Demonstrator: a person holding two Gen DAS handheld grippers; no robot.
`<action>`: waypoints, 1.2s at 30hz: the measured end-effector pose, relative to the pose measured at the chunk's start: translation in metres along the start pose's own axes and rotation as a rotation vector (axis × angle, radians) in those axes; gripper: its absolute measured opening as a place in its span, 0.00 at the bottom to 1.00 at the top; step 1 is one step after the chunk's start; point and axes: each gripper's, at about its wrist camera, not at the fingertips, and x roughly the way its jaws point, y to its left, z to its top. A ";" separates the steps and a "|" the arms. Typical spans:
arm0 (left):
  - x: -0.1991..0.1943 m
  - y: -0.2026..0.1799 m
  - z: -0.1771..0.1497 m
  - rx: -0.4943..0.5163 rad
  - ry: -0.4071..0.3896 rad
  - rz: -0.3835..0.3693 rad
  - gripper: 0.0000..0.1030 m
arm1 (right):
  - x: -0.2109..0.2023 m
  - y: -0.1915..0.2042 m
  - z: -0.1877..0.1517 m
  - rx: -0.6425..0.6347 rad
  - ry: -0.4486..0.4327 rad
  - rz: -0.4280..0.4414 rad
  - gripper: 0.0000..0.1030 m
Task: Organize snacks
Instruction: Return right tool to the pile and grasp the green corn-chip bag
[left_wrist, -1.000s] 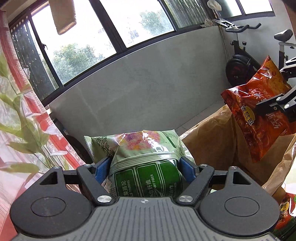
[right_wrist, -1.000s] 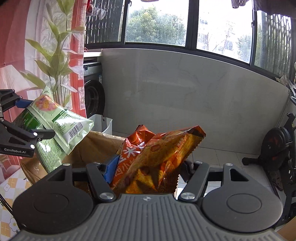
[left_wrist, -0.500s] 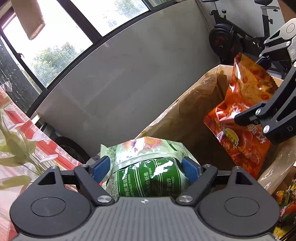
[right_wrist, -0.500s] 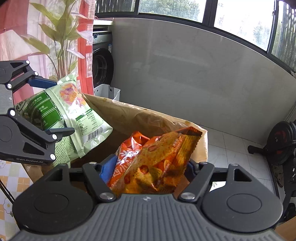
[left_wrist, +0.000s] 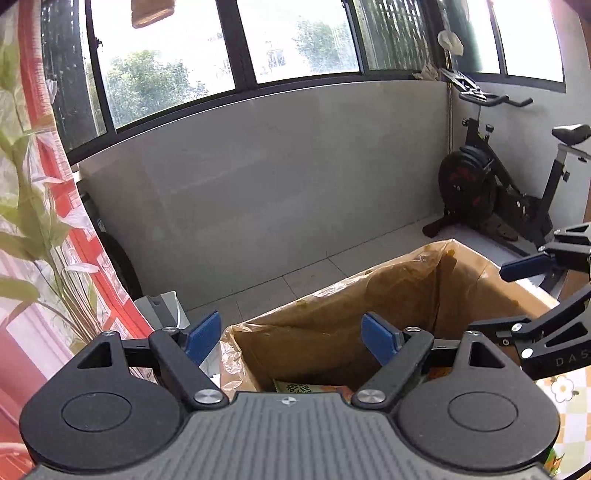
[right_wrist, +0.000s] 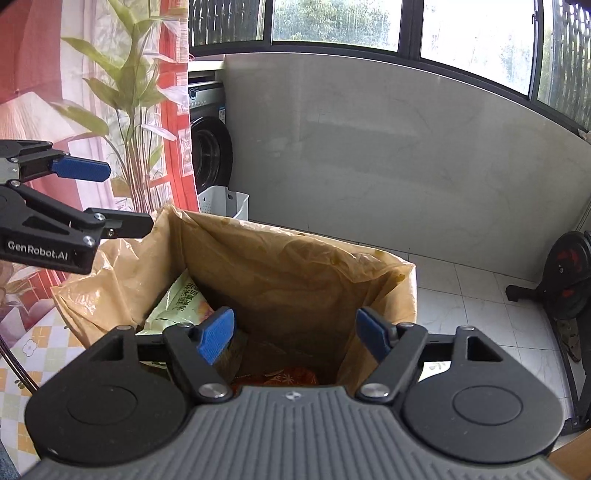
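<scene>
Jaws: both apart | green snack bag (right_wrist: 181, 301) crumpled in lined box (right_wrist: 295, 266)

Both wrist views look closely down into the same lined box (left_wrist: 424, 295).

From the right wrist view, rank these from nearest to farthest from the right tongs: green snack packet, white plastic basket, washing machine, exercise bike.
1. Green snack packet, lying inside the brown bag-lined box, just left of the right tongs.
2. White plastic basket, on the floor beyond the box.
3. Dark front-loading washing machine, behind the basket, far left.
Black exercise bike, right edge: its depth against the basket is too close to call.
</scene>
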 end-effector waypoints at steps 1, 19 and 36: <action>-0.007 0.003 0.001 -0.016 -0.012 0.000 0.83 | -0.005 0.001 -0.001 0.007 -0.006 0.009 0.74; -0.099 0.026 -0.108 -0.388 -0.144 -0.096 0.87 | -0.062 0.006 -0.086 0.174 -0.126 0.186 0.92; -0.067 -0.026 -0.196 -0.493 0.036 -0.082 0.89 | -0.039 0.006 -0.211 0.206 -0.013 0.078 0.88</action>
